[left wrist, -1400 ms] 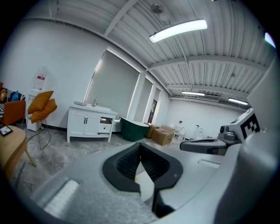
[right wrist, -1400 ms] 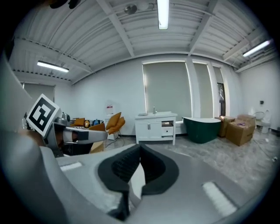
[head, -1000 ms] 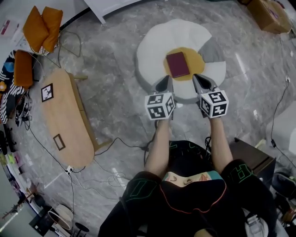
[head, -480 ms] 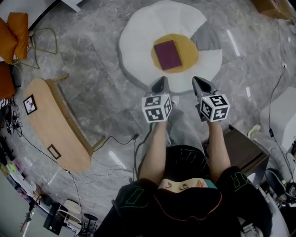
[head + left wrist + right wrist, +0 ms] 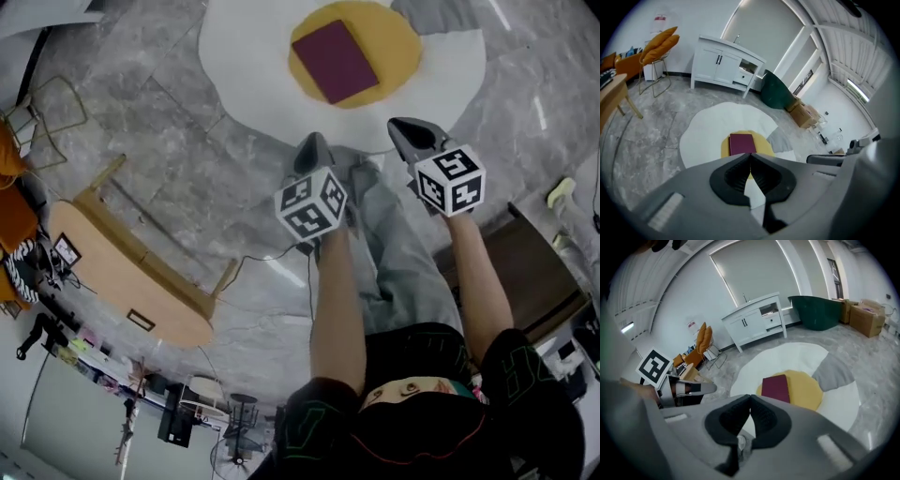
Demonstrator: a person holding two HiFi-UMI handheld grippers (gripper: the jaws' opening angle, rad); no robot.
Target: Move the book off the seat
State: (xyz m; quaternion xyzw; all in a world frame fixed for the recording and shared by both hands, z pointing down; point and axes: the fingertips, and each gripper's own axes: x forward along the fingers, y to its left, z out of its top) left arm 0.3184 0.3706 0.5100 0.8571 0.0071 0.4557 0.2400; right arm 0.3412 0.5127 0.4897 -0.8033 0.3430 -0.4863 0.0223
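Observation:
A maroon book (image 5: 336,61) lies flat on the yellow round centre of a white flower-shaped floor seat (image 5: 253,84). It also shows ahead in the left gripper view, book (image 5: 741,143), and in the right gripper view, book (image 5: 776,387). My left gripper (image 5: 312,147) is shut and empty, hovering over the seat's near edge, short of the book. My right gripper (image 5: 405,127) is shut and empty too, just right of it at the same edge. Both grippers point toward the book.
A wooden bench-like table (image 5: 127,277) stands to the left with cables (image 5: 253,258) on the marble floor beside it. A dark box (image 5: 534,272) sits at the right. A white cabinet (image 5: 724,65), orange chairs (image 5: 658,47) and cardboard boxes (image 5: 804,115) line the far wall.
The person has stepped forward: the seat and book have come nearer and slid toward the top of the head view. Both grippers stay shut and now reach the seat's near edge.

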